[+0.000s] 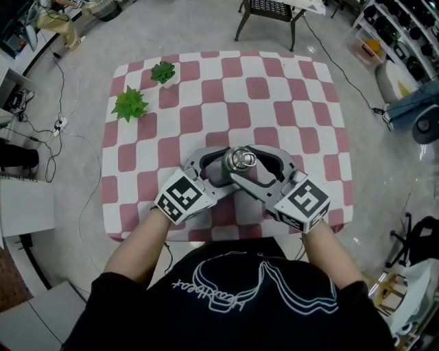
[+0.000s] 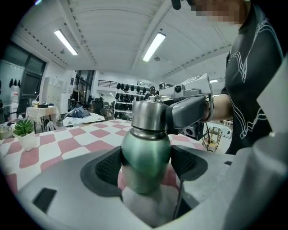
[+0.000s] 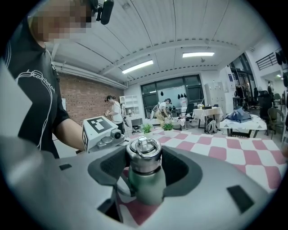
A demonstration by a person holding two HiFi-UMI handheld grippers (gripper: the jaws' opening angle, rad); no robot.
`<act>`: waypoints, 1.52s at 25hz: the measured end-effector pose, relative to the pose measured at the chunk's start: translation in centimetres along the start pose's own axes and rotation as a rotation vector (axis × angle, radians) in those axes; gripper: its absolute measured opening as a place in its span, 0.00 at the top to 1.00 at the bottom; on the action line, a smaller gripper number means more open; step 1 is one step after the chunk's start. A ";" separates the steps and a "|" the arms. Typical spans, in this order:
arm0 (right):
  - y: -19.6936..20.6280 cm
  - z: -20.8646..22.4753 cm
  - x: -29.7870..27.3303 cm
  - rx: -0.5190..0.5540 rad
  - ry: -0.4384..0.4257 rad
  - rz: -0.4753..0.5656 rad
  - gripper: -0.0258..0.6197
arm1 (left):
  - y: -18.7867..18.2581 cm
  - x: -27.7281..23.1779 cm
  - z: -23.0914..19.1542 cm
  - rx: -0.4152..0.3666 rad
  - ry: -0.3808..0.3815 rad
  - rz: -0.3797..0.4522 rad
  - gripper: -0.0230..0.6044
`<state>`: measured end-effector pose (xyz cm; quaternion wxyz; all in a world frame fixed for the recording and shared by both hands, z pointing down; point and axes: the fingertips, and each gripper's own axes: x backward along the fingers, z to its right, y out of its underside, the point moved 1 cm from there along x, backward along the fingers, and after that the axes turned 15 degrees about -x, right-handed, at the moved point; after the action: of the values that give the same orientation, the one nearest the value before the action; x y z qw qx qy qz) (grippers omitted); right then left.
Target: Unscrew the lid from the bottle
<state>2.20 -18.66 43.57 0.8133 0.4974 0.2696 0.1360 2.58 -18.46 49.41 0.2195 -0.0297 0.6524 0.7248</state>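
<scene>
A green metal bottle (image 2: 146, 152) with a steel lid (image 1: 241, 160) stands upright near the front edge of the checkered table (image 1: 274, 96). My left gripper (image 2: 146, 164) is shut on the bottle's green body, its dark pads pressing both sides. My right gripper (image 3: 145, 164) reaches in from the other side, higher up. Its jaws have closed in round the steel lid (image 3: 144, 155), and the pads touch it on both sides. In the head view the left gripper (image 1: 226, 168) and right gripper (image 1: 257, 166) cross around the bottle. The bottle's base is hidden.
Two small potted plants (image 1: 129, 104) (image 1: 163, 71) stand at the table's far left. A dark chair (image 1: 267, 10) sits beyond the far edge. Cables run over the floor at the left. People and tables are far off in the right gripper view.
</scene>
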 end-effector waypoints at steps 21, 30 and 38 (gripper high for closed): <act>0.3 -0.1 -0.6 0.192 -0.331 -0.285 0.58 | 0.3 0.3 -0.1 -0.094 0.312 -0.028 0.41; 0.3 -0.4 -0.7 0.307 -0.509 -0.377 0.58 | 0.3 0.5 0.0 -0.132 0.420 -0.072 0.41; 0.4 -0.5 -0.7 0.330 -0.581 -0.412 0.58 | 0.4 0.5 0.1 -0.147 0.431 -0.089 0.41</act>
<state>1.33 -18.41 43.97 0.7751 0.5747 0.1404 -0.2218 1.98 -18.21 49.61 0.1040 -0.2284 0.6275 0.7371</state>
